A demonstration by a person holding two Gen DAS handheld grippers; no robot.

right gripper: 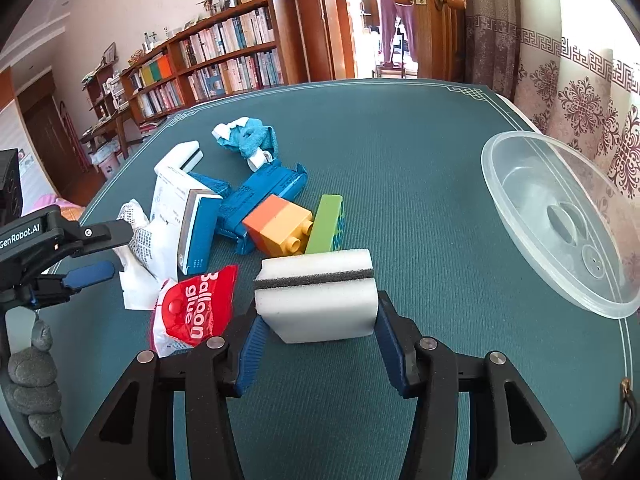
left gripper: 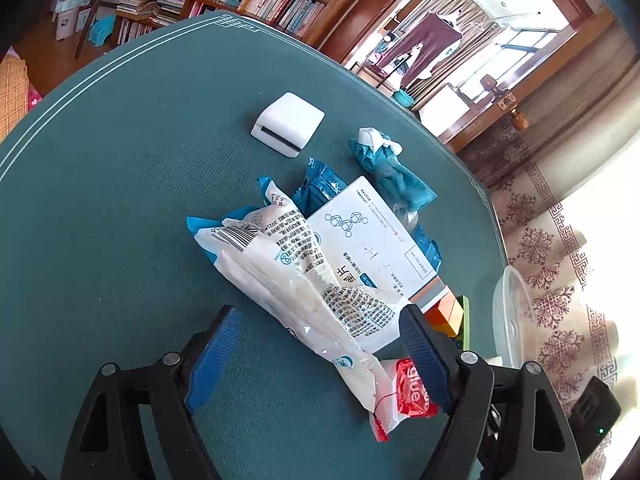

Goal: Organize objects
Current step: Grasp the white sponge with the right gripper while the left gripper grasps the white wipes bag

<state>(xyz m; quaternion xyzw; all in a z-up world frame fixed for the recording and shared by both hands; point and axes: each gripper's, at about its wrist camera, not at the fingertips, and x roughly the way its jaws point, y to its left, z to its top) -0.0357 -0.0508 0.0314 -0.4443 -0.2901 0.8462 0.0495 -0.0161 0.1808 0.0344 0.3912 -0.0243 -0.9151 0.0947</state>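
right gripper (right gripper: 316, 316) is squeezing the white sponge (right gripper: 318, 296) btwn both pads, near the toy bricks (right gripper: 280, 226). left gripper (left gripper: 320, 344) is gaping wide around the crinkly white packet (left gripper: 296, 276), not gripping. next, prob: carrying sponge to the clear bowl (right gripper: 560, 216) on the right.

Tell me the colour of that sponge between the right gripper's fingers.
White with a dark grey band through the middle: the sponge, clearest in the right wrist view.
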